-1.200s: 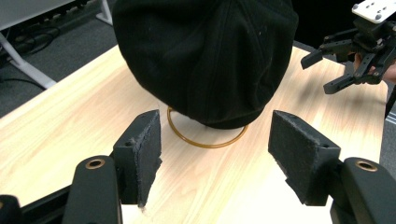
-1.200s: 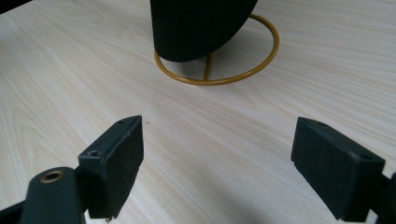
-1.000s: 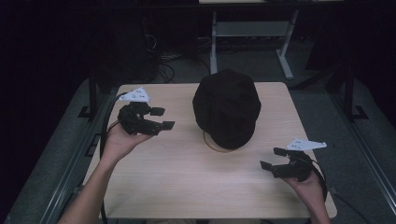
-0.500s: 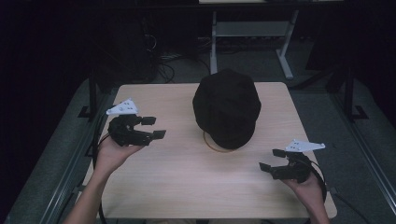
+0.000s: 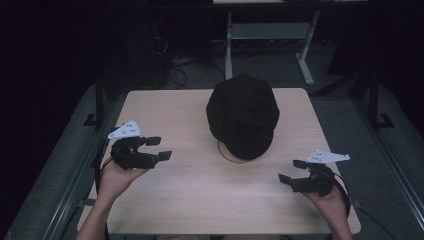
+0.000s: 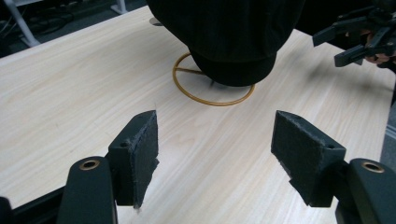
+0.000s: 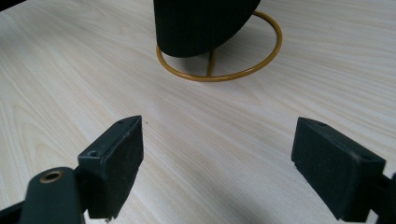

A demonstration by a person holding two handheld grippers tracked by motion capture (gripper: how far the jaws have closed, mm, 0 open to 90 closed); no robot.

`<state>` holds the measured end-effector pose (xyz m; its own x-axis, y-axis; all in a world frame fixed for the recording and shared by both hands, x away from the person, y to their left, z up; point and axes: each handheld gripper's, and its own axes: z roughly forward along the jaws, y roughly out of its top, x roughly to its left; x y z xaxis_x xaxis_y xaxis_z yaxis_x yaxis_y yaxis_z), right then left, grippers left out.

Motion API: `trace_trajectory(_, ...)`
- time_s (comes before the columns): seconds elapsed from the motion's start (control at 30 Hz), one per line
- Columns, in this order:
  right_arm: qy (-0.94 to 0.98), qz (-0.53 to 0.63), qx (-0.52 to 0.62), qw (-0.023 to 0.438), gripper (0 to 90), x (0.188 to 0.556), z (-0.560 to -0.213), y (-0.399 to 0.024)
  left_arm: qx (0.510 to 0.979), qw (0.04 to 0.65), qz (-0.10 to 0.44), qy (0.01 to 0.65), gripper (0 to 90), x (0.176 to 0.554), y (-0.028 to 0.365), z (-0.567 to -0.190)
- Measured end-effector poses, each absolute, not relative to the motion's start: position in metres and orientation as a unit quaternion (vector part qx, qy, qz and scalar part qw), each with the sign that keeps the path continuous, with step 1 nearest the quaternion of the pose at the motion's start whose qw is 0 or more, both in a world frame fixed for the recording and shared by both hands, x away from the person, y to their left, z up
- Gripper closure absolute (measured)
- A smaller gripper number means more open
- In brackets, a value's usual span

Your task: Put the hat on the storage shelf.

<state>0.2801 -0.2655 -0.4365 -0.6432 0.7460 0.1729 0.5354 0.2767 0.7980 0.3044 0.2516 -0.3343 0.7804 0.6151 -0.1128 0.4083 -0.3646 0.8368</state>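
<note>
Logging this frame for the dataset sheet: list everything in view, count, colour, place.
hat: 1, black, far centre of the table, sitting on the stand
stand: 1, gold wire with a ring base, under the hat
table: 1, light wood, centre
desk frame: 1, white legs, on the floor beyond the table
cables: several, dark, on the floor behind the table
left claw: 1, black, open, above the table's left side, empty
right claw: 1, black, open, above the near right of the table, empty
</note>
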Motion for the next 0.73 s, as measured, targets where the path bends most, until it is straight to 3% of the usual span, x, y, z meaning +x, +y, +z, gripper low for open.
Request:
trace_trajectory(0.17, 0.791, 0.443, 0.405, 0.118, 16.3, 0.28, -0.437, -0.263, 0.813, 0.465, 0.131, 0.326, 31.0, 0.296, 0.261, -0.34)
trace_trajectory(0.73, 0.789, 0.449, 0.4, 0.126, 16.6, 0.272, -0.439, -0.26, 0.796, 0.493, 0.099, 0.338, 25.7, 0.277, 0.271, -0.365)
